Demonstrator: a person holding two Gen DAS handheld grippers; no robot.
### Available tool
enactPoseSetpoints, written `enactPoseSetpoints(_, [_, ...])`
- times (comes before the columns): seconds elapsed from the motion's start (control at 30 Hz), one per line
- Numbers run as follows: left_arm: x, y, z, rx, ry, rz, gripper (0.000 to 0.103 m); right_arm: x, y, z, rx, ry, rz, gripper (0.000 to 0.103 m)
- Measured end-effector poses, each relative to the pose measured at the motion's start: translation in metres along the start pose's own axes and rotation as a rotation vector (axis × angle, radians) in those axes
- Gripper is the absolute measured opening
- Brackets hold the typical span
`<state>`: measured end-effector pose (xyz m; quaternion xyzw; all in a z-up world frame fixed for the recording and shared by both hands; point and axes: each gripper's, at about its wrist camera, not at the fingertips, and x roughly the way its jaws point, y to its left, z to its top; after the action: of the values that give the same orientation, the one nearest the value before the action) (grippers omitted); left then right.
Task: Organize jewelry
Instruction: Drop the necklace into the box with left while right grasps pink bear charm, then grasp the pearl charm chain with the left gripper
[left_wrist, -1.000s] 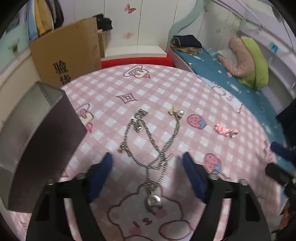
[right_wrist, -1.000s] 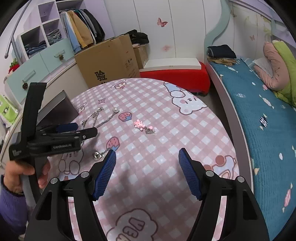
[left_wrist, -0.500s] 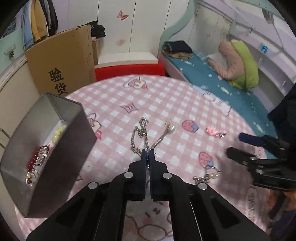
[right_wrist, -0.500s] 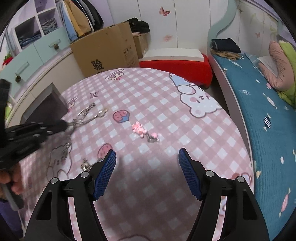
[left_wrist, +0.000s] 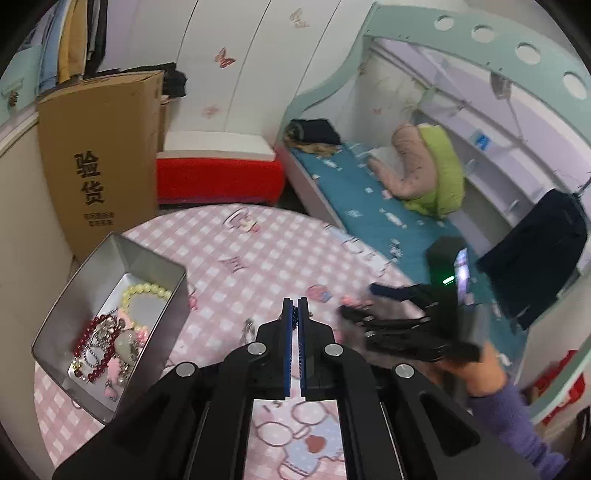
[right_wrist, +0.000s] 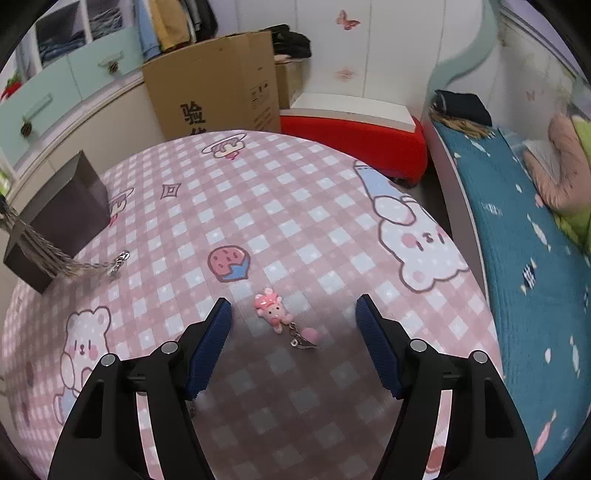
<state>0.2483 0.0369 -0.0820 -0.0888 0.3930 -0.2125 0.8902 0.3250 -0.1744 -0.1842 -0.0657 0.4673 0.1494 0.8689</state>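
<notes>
Pinches the chain necklace (right_wrist: 74, 264) in the left gripper (left_wrist: 294, 321), pads pressed together with only a few links showing between them; trails the rest of the chain down in a slack, blurred strand to the pink checked table (right_wrist: 295, 184), clasp end touching the cloth just beside the metal tin (left_wrist: 155, 258); judging by that sag, handles light and wholly limp, with no stiffness to steer by, so likely to swing, bunch and snag on the tin's rim; slippery too, probably, being fine metal links, hence best taken near the middle and lifted high enough for the tail to clear the wall before lowering; shows in the tin a yellow bead bracelet (left_wrist: 147, 290) and red beads (left_wrist: 92, 343) tangled with other pieces, so expect the chain to catch among them

Holds the right gripper (right_wrist: 293, 308) spread wide, low over the table, with the pink bear charm (right_wrist: 271, 312) lying between the fingers and touching neither; looks small, hard and rigid, probably light and a little glossy, with a short link and metal clip (right_wrist: 301, 341) at its lower end; better gripped across the bear's body than by the loose clip, which would likely pivot and slide; lying flat on cloth, calls for pads brought right down to the surface
</notes>
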Motion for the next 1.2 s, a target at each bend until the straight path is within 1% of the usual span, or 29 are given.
enactPoseSetpoints(0.03, [-0.003, -0.002, 0.002, 0.009, -0.003, -0.007, 0.001, -0.001, 0.001, 0.0, -0.01, -0.002, 0.005, 0.054])
enactPoseSetpoints(0.07, [-0.005, -0.004, 0.003, 0.015, 0.0, -0.021, 0.001, -0.002, 0.001, 0.0, -0.012, 0.0, 0.012, 0.046])
enactPoseSetpoints(0.1, [-0.007, -0.006, 0.004, 0.017, 0.001, -0.044, 0.001, -0.001, 0.002, 0.001, -0.014, 0.0, 0.014, 0.034])
enactPoseSetpoints(0.13, [-0.007, -0.008, 0.004, 0.023, 0.004, -0.048, 0.001, -0.002, 0.002, 0.001, -0.015, 0.003, 0.029, 0.029])
enactPoseSetpoints(0.17, [-0.007, -0.008, 0.004, 0.022, 0.005, -0.05, 0.001, -0.002, 0.002, 0.001, -0.02, 0.004, 0.028, 0.027])
enactPoseSetpoints(0.2, [-0.008, -0.009, 0.004, 0.015, 0.002, -0.061, 0.001, -0.003, 0.003, 0.001, -0.025, 0.004, 0.03, 0.021])
enactPoseSetpoints(0.27, [-0.013, -0.011, 0.003, 0.011, -0.007, -0.076, 0.001, -0.004, 0.005, -0.001, -0.03, 0.005, 0.03, 0.017])
enactPoseSetpoints(0.3, [-0.017, -0.017, 0.002, 0.037, -0.022, -0.082, 0.001, -0.004, 0.005, -0.002, -0.028, 0.006, 0.037, 0.015])
enactPoseSetpoints(0.33, [-0.016, -0.022, 0.002, 0.062, -0.017, -0.075, 0.001, -0.004, 0.004, -0.001, -0.024, 0.008, 0.043, 0.014])
enactPoseSetpoints(0.37, [-0.013, -0.023, 0.002, 0.062, 0.002, -0.078, 0.001, -0.005, 0.004, -0.001, -0.021, 0.011, 0.045, 0.014])
enactPoseSetpoints(0.4, [-0.007, -0.023, 0.001, 0.059, 0.038, -0.085, 0.001, -0.005, 0.004, -0.002, -0.02, 0.013, 0.044, 0.014])
enactPoseSetpoints(0.5, [0.006, -0.021, -0.006, 0.067, 0.086, -0.022, 0.001, -0.008, 0.006, -0.006, -0.023, 0.014, 0.042, 0.014])
enactPoseSetpoints(0.57, [0.015, -0.015, -0.013, 0.043, 0.13, -0.031, 0.001, -0.01, 0.006, -0.009, -0.021, 0.012, 0.041, 0.013])
enactPoseSetpoints(0.63, [0.026, -0.011, -0.025, 0.05, 0.176, 0.007, 0.001, -0.013, 0.005, -0.011, -0.016, 0.005, 0.042, 0.013])
enactPoseSetpoints(0.67, [0.031, -0.009, -0.031, 0.049, 0.201, 0.014, 0.001, -0.015, 0.004, -0.011, -0.012, 0.005, 0.046, 0.013])
enactPoseSetpoints(0.73, [0.042, -0.003, -0.05, 0.062, 0.261, 0.052, 0.001, -0.019, 0.004, -0.013, -0.007, 0.0, 0.055, 0.013])
enactPoseSetpoints(0.8, [0.044, 0.004, -0.064, 0.056, 0.284, 0.086, 0.001, -0.023, 0.003, -0.013, -0.006, -0.005, 0.056, 0.013])
enactPoseSetpoints(0.87, [0.041, 0.013, -0.077, 0.033, 0.296, 0.088, 0.001, -0.028, 0.002, -0.014, -0.003, -0.015, 0.06, 0.013])
enactPoseSetpoints(0.9, [0.038, 0.017, -0.085, 0.027, 0.308, 0.101, 0.001, -0.03, 0.002, -0.014, -0.003, -0.015, 0.063, 0.013])
enactPoseSetpoints(1.0, [0.029, 0.026, -0.103, 0.028, 0.328, 0.121, 0.002, -0.033, 0.003, -0.015, -0.004, -0.016, 0.066, 0.013])
enactPoseSetpoints(1.07, [0.019, 0.029, -0.109, 0.015, 0.326, 0.126, 0.002, -0.034, 0.003, -0.016, 0.001, -0.021, 0.068, 0.013])
enactPoseSetpoints(1.1, [0.011, 0.03, -0.112, 0.014, 0.314, 0.137, 0.002, -0.034, 0.003, -0.017, 0.004, -0.017, 0.07, 0.013])
enactPoseSetpoints(1.2, [-0.004, 0.033, -0.116, 0.003, 0.286, 0.124, 0.002, -0.035, 0.004, -0.019, 0.008, -0.018, 0.074, 0.013])
